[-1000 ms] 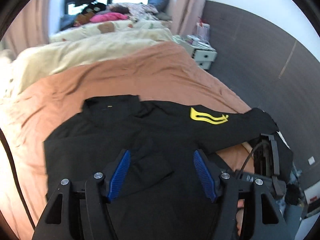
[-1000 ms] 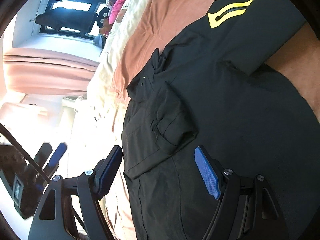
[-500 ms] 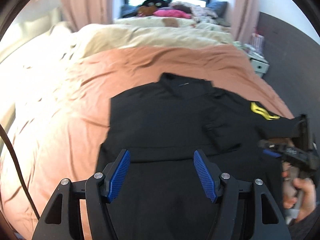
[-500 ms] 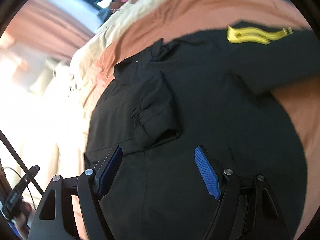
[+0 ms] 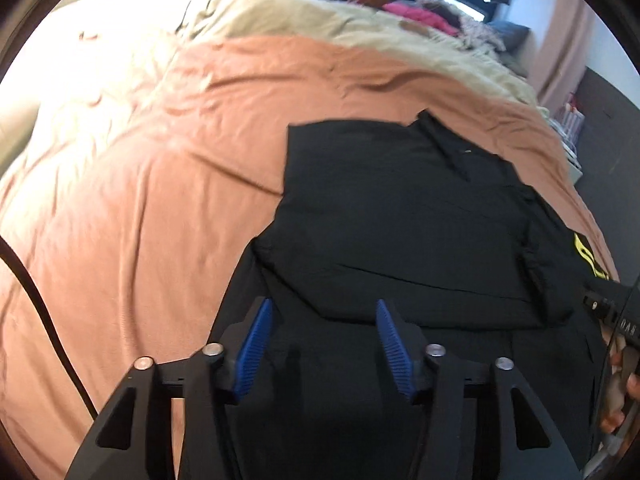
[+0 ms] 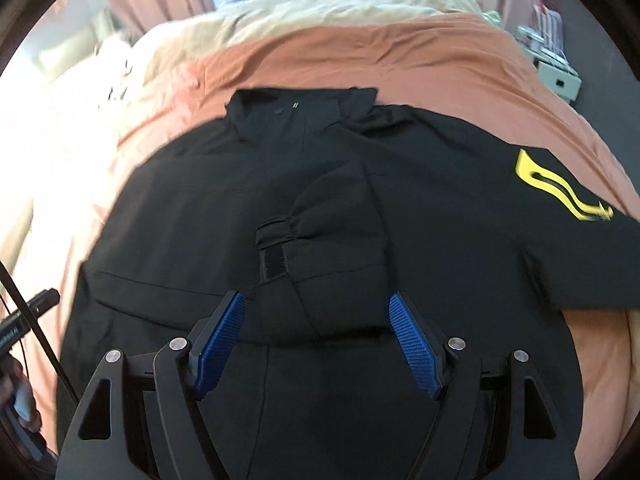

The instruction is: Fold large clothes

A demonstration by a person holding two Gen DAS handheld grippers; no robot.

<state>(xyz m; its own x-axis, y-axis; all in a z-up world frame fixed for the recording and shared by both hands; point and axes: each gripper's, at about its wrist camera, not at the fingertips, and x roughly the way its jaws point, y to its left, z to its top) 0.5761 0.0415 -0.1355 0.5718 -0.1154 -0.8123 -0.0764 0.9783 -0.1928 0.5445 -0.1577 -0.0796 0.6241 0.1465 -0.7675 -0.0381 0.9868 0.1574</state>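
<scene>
A black jacket (image 6: 440, 216) lies spread on a terracotta bedspread (image 5: 132, 208), collar (image 6: 296, 110) at the far end from both hand-held grippers and hem running under them. One sleeve is folded in across the chest, its gathered cuff (image 6: 280, 248) with a dark fastening strip resting just ahead of the right gripper (image 6: 318, 336), between its blue pads (image 6: 416, 348). The other sleeve stretches out to that gripper's right, bearing a yellow wave-shaped emblem (image 6: 560, 190). The right gripper hovers over the lower front of the garment with its jaws spread wide, gripping nothing. The left gripper (image 5: 322, 338) is likewise parted wide and empty above the jacket's left side, the folded panel's edge just beyond its fingertips, bare bedspread off to its left. A cream duvet (image 5: 340, 20) and piled clothing lie far ahead, near the window.
</scene>
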